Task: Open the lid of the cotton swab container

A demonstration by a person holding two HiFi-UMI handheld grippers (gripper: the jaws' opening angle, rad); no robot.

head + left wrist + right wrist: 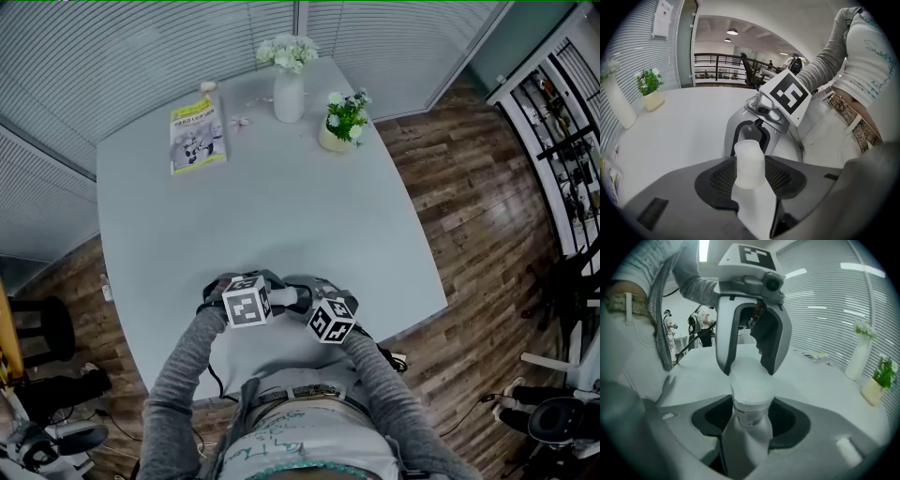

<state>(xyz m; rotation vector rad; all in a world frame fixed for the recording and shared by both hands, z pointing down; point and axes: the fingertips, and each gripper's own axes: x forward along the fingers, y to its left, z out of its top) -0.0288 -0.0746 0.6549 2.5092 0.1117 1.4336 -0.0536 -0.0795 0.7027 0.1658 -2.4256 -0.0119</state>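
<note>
- Container (751, 411): off the tabletop (281, 206), held in the air between your two tools, over the near edge, close to your body.
- Right tool (751, 420): closed on the labelled body of the container, with both pads pressing its sides.
- Left tool (751, 176): closed on the frosted end opposite, which I take for the lid (751, 378). Its pads touch either side of it.
- The tools face each other, tips nearly meeting, and the container bridges them end to end.
- Lid: its seam with the body shows in the right gripper view as one thin line with no gap. Judged: lid still seated.
- Done: you have the container lifted, with one tool on each half. That is set-up only.
- Left: part the lid from the body. Nothing here shows a thread or a hinge, so you cannot tell whether it twists or pulls off.
- Risk, judged: the container is smooth and round, so it may turn in your right tool before the lid gives. Hold the body firm.
- Risk, judged: the container lies across between the tools, not upright. If the lid comes free suddenly, the contents could spill.
- Far side of tabletop: vase (289, 94), small plant (345, 120) and booklet (197, 136), all well apart from the work.
</note>
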